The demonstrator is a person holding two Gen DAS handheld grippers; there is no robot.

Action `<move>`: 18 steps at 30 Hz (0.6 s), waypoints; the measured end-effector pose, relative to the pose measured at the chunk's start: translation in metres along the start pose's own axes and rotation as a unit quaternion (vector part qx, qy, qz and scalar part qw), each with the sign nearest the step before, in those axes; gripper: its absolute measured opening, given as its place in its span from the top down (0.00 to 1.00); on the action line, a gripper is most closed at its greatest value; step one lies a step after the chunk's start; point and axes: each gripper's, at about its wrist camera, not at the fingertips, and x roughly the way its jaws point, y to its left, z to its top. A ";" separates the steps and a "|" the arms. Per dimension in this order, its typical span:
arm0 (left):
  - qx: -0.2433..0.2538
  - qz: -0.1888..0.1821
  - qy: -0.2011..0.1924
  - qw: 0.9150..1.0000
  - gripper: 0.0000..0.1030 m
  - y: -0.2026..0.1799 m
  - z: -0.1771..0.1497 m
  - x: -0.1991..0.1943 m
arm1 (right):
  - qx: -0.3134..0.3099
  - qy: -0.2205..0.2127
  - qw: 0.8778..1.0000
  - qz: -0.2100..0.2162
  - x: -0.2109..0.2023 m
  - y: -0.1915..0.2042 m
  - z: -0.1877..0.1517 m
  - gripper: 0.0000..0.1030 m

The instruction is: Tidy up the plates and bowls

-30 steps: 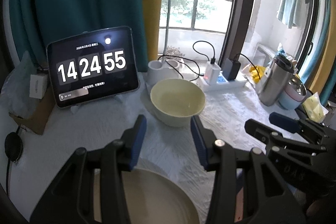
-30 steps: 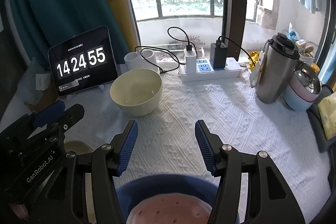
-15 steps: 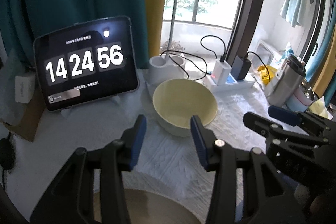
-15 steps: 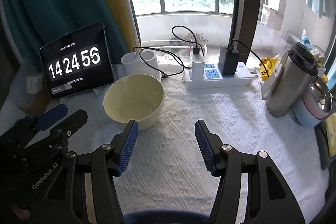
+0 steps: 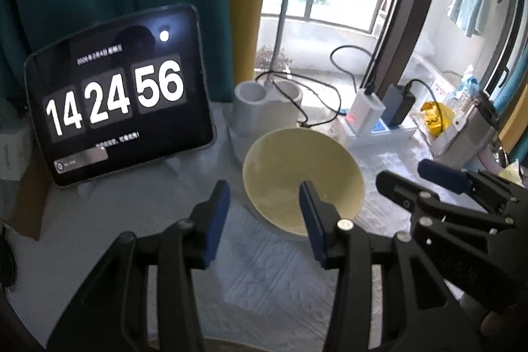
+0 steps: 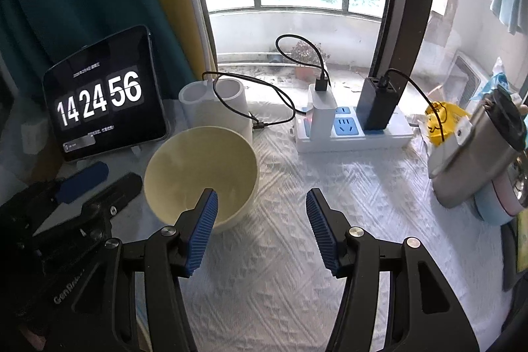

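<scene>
Since both grippers hang empty with jaws spread, the step in hand looks like a reach for the cream bowl (image 6: 201, 174), which sits on the white cloth (image 6: 297, 253) at left centre of the right wrist frame. The right gripper (image 6: 260, 226) has one pad over the bowl's near rim; straddling the wall, one finger inside and one outside, would likely grip best. In its own view the left gripper (image 5: 262, 220) points at the bowl's left edge. Room is tight behind: white cups (image 6: 214, 104), tablet (image 6: 102, 101) and power strip (image 6: 353, 134) crowd the upper middle, the steel flask (image 6: 478, 154) the right. Lifting toward the lower frame seems safest.
</scene>
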 end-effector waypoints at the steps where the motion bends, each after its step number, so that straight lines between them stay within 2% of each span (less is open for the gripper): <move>1: -0.001 0.000 0.004 1.000 0.56 0.000 0.000 0.004 | 0.001 0.003 1.000 0.001 0.003 -0.001 0.002 0.43; 5: -0.004 0.002 0.022 1.000 0.56 0.002 0.000 0.022 | 0.005 0.017 1.000 0.007 0.021 -0.002 0.008 0.54; 9: -0.011 0.007 0.049 0.999 0.56 0.005 -0.001 0.040 | 0.025 0.049 0.998 0.022 0.043 -0.007 0.010 0.62; 14: -0.016 0.008 0.073 0.997 0.56 0.009 -0.004 0.056 | 0.038 0.073 0.996 0.025 0.061 -0.012 0.010 0.66; 18: -0.016 0.011 0.074 0.997 0.56 0.008 -0.005 0.063 | 0.041 0.093 0.994 0.028 0.075 -0.013 0.011 0.69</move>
